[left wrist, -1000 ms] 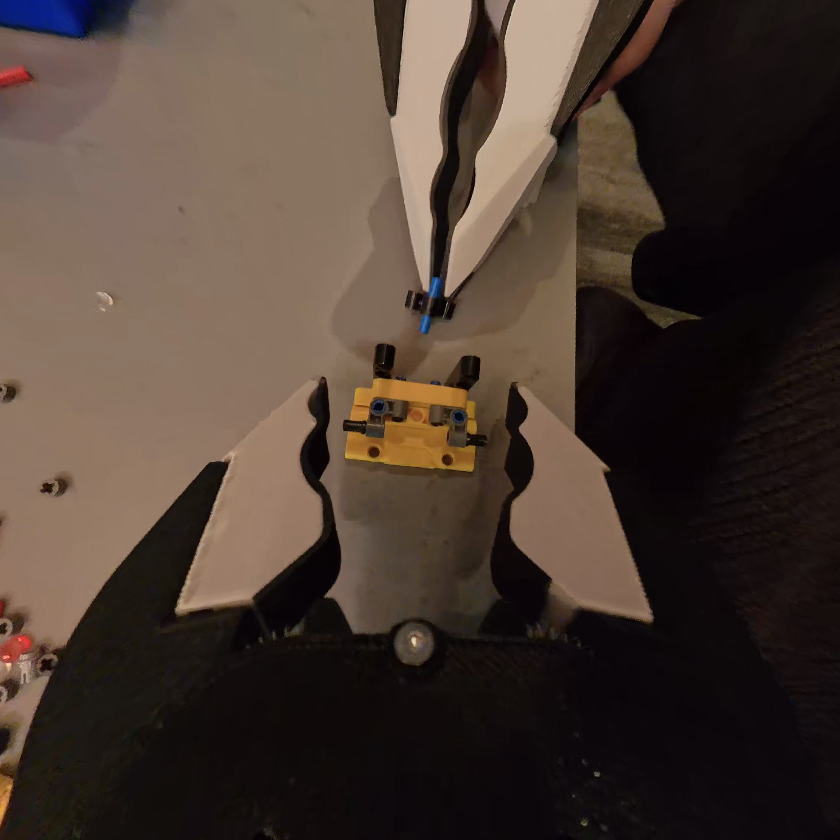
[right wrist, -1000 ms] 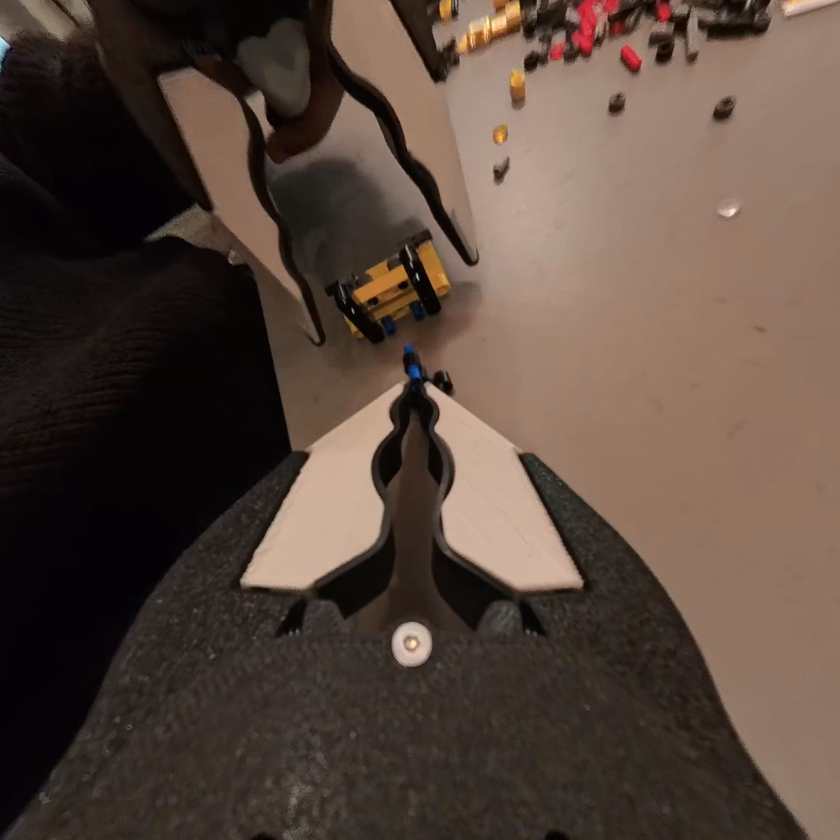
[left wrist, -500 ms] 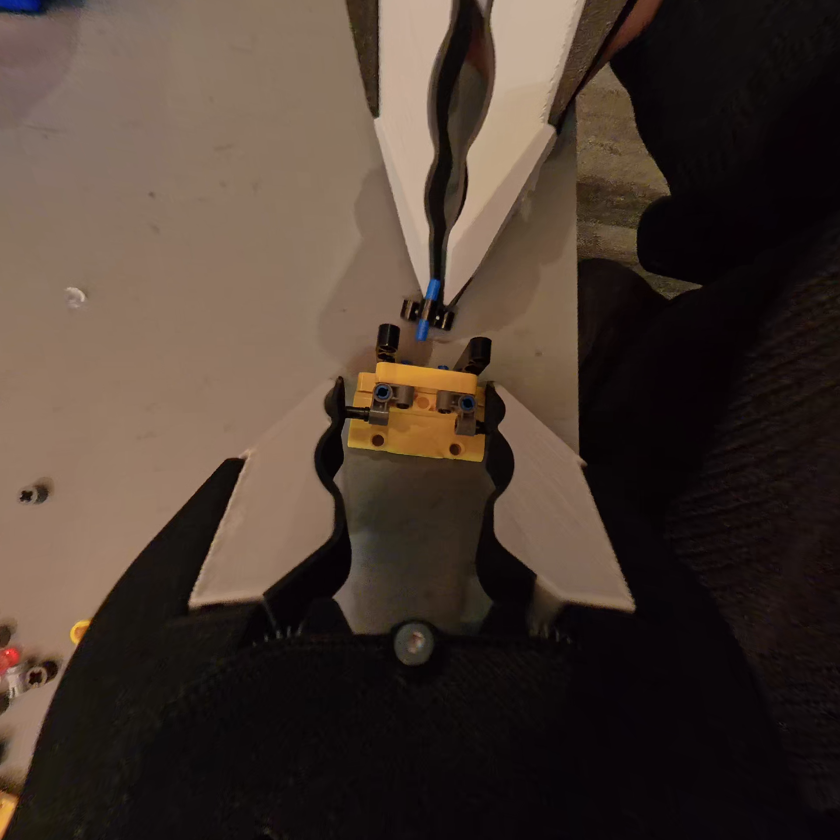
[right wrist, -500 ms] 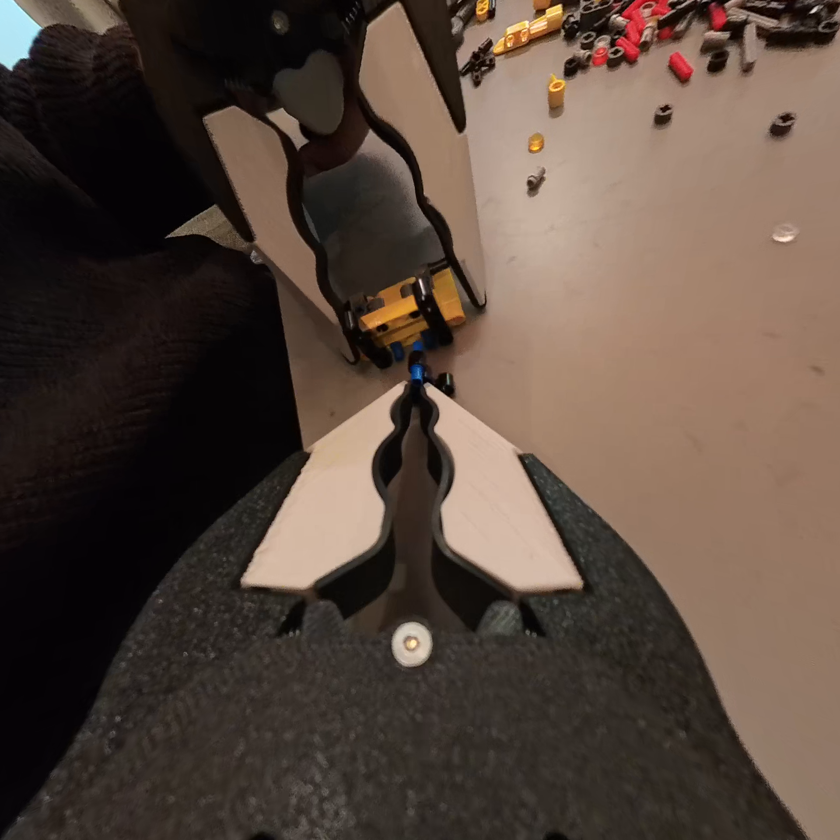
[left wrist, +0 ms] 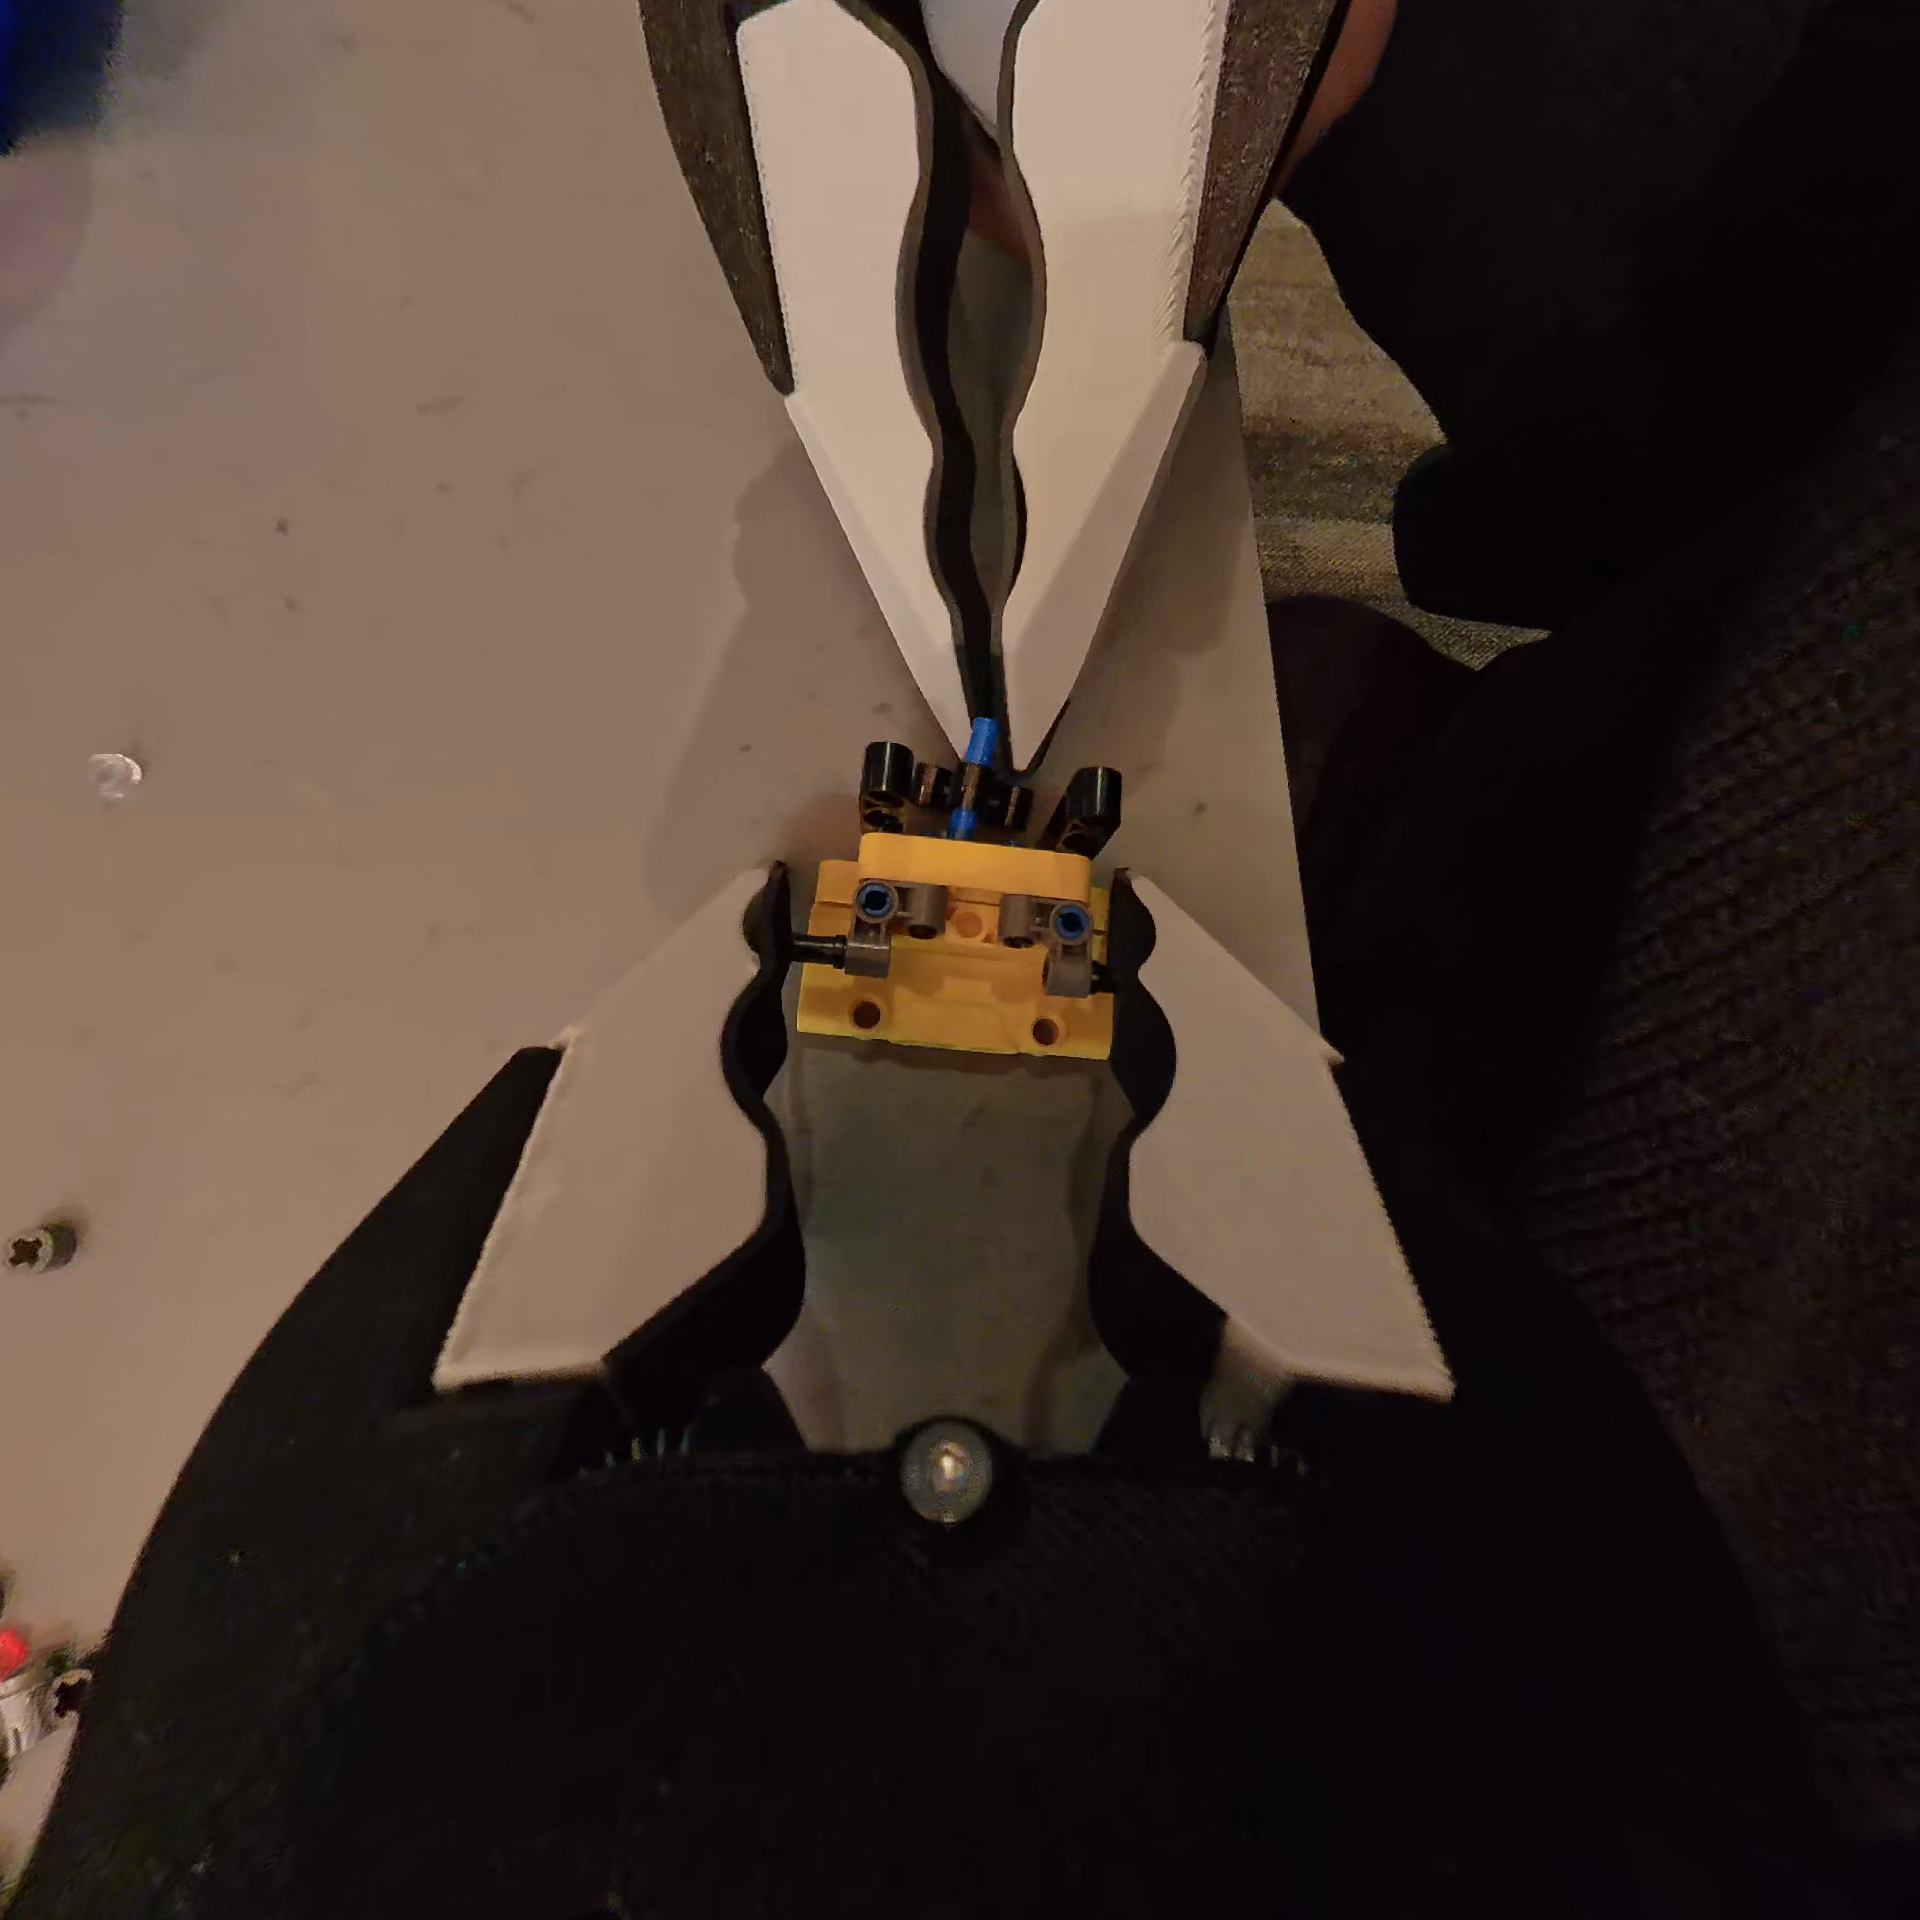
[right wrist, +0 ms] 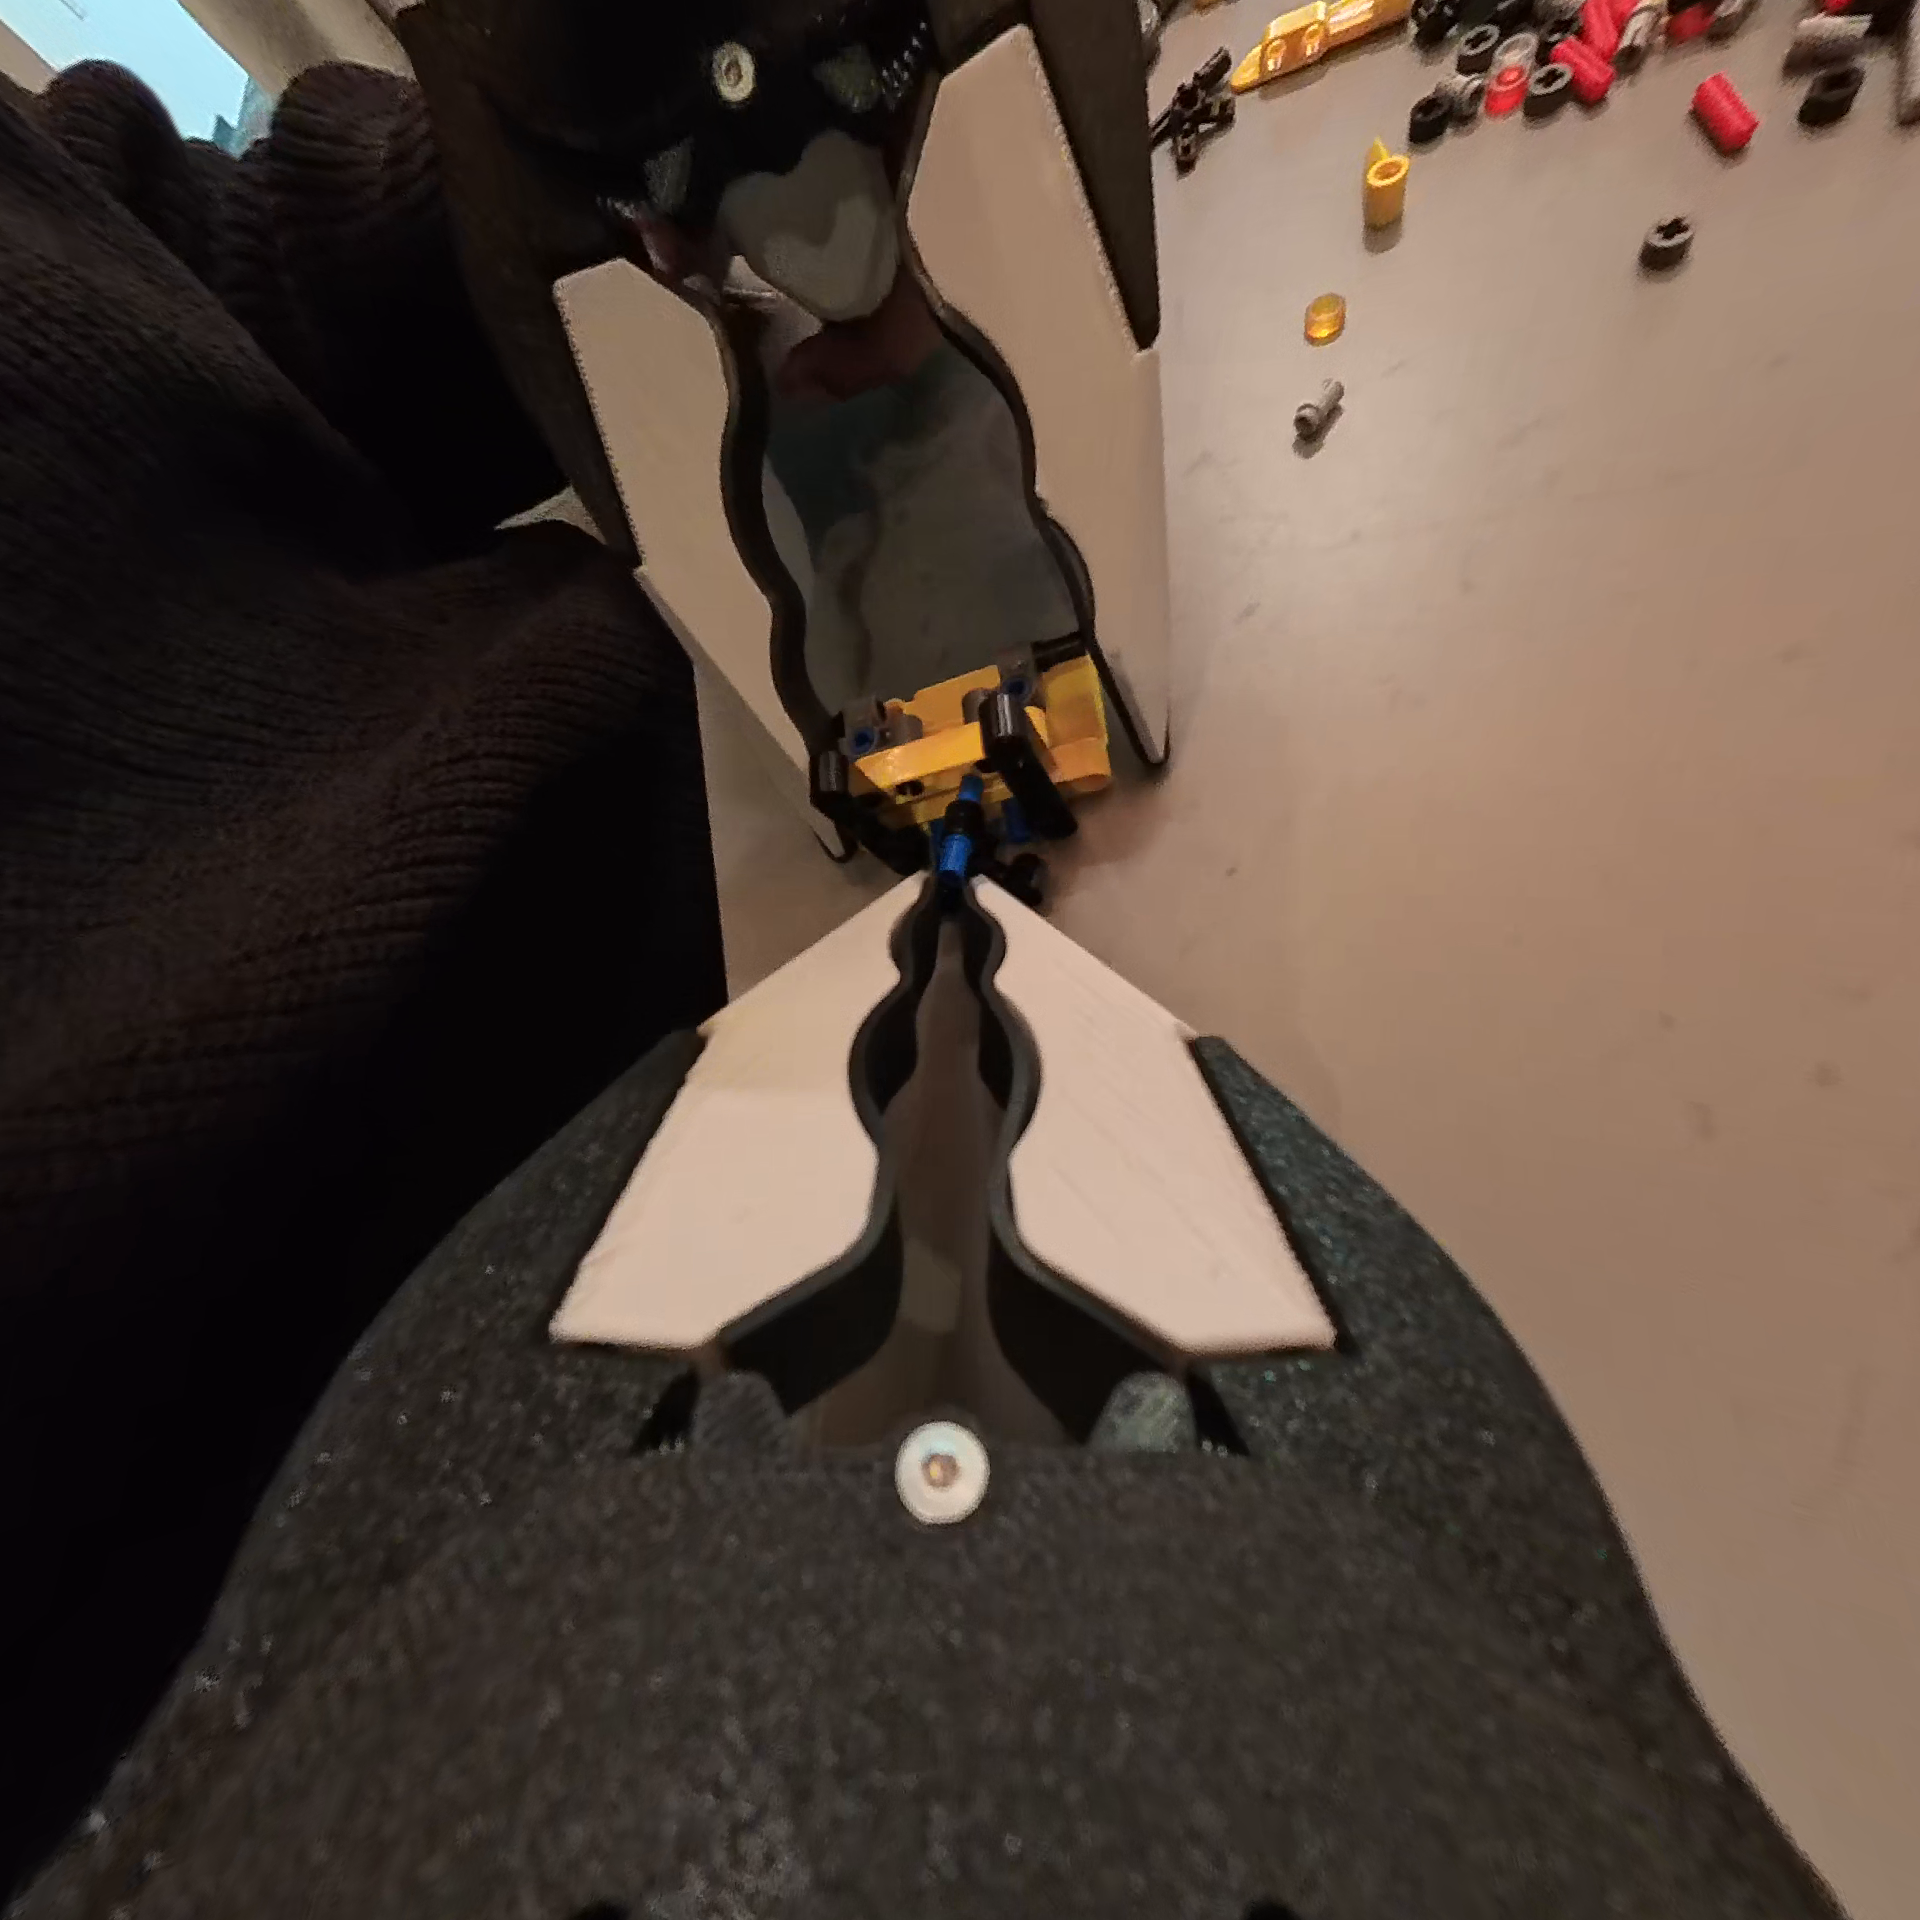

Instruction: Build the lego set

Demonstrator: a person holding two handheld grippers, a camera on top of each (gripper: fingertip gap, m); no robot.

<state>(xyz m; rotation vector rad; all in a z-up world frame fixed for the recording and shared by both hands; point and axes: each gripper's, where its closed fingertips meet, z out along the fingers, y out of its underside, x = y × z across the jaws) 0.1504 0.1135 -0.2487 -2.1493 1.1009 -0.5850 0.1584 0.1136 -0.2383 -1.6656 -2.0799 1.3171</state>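
Observation:
A small yellow brick assembly [left wrist: 951, 982] with grey connectors, blue pins and two black upright arms sits on the grey table near its edge. My left gripper [left wrist: 948, 914] is shut on its two sides. My right gripper [right wrist: 951, 883] is shut on a blue pin [right wrist: 953, 836] that carries a small black connector [left wrist: 971, 798]. The pin tip touches the far face of the yellow assembly [right wrist: 966, 743], between the black arms. The right gripper also shows in the left wrist view [left wrist: 987, 717], pointing at me from above; the left gripper shows in the right wrist view [right wrist: 987, 769].
Loose red, black and yellow parts [right wrist: 1579, 73] lie scattered at the far right of the table [right wrist: 1558, 831]. A few small parts [left wrist: 42, 1247] lie to the left. A person's dark knitted sleeve [right wrist: 260, 727] fills the side past the table edge [left wrist: 1273, 727]. Both grippers' tips are close together, under 4 cm apart.
My left gripper has closed on the yellow assembly. My right gripper has brought the blue pin forward until it meets the assembly between the black arms.

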